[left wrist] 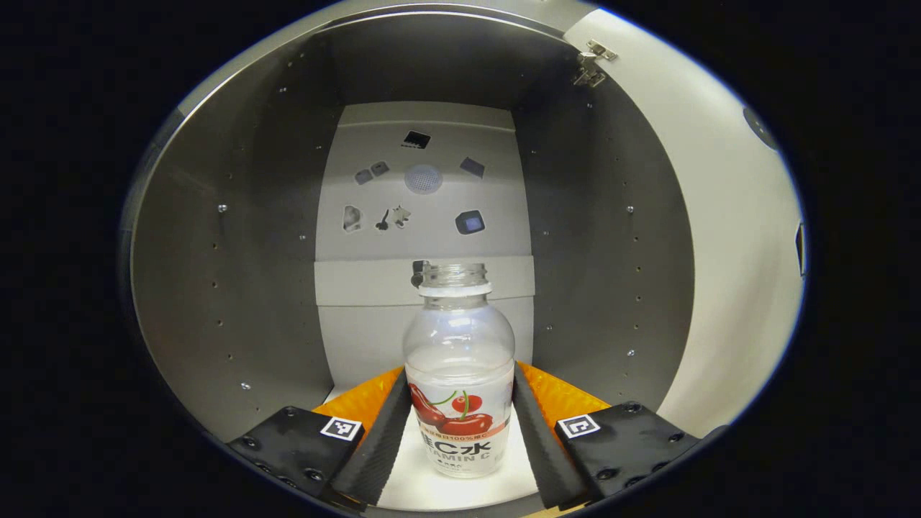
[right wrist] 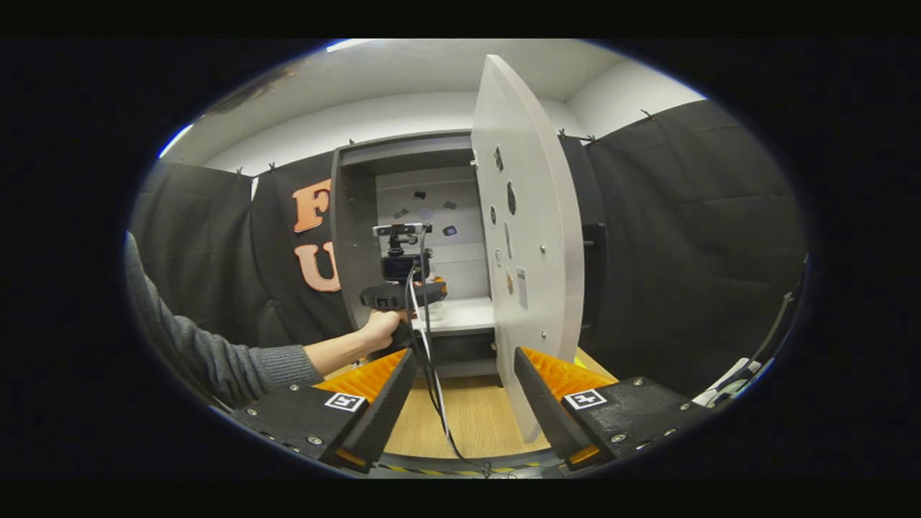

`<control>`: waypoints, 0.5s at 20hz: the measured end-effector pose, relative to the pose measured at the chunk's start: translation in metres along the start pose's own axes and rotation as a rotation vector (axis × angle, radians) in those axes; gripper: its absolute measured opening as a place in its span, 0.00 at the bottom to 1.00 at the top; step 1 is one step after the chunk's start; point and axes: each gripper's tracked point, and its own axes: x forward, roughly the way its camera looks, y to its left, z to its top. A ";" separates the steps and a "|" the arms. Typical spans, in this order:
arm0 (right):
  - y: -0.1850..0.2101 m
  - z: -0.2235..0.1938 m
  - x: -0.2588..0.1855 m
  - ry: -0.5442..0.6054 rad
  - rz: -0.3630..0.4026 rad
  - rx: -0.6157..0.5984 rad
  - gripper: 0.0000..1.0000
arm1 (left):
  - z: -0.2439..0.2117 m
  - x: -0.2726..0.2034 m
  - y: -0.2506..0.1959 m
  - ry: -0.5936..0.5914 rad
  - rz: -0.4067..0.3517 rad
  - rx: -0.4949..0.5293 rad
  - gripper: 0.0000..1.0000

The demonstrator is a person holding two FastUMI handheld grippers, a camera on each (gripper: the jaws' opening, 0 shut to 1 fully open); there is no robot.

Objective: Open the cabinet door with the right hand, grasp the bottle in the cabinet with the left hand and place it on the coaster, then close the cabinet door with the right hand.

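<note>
Left tongs [left wrist: 460,439] are inside the cabinet [left wrist: 237,273], fingers straddling the bottle [left wrist: 459,381]. Bottle stands upright on the white cabinet floor [left wrist: 424,489], long axis vertical, open uncapped mouth pointing up, label facing the camera. It sits between the two fingers, about centred. Both inner finger faces run right up to the bottle's sides at label height; cannot tell whether they actually press on it or are just alongside. Jaws are moderately open, roughly bottle width.

Cabinet door [left wrist: 727,237] is swung wide open on the right of the left gripper view, hinge [left wrist: 591,65] visible at the top corner. Small stickers [left wrist: 421,180] dot the back panel.

In the right gripper view: right tongs [right wrist: 460,410] are spread wide and hold nothing, hanging over the wooden worktop [right wrist: 468,417] in front of the cabinet. The open door's [right wrist: 529,237] edge stands between its fingers, farther off, no contact. Left tongs [right wrist: 403,291] reach into the cabinet opening at shelf level, held by a hand [right wrist: 378,327] with a grey sleeve [right wrist: 216,352]; a cable [right wrist: 435,388] trails down from it.
</note>
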 end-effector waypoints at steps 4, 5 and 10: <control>0.002 0.000 -0.001 -0.009 0.009 0.003 0.85 | 0.000 -0.029 0.017 0.001 0.021 -0.009 0.84; 0.001 0.001 -0.001 -0.017 0.009 0.002 0.85 | -0.001 -0.039 0.023 0.002 0.026 -0.011 0.84; 0.006 -0.003 -0.001 -0.019 0.025 0.022 0.85 | -0.020 -0.103 0.057 0.026 0.053 -0.025 0.84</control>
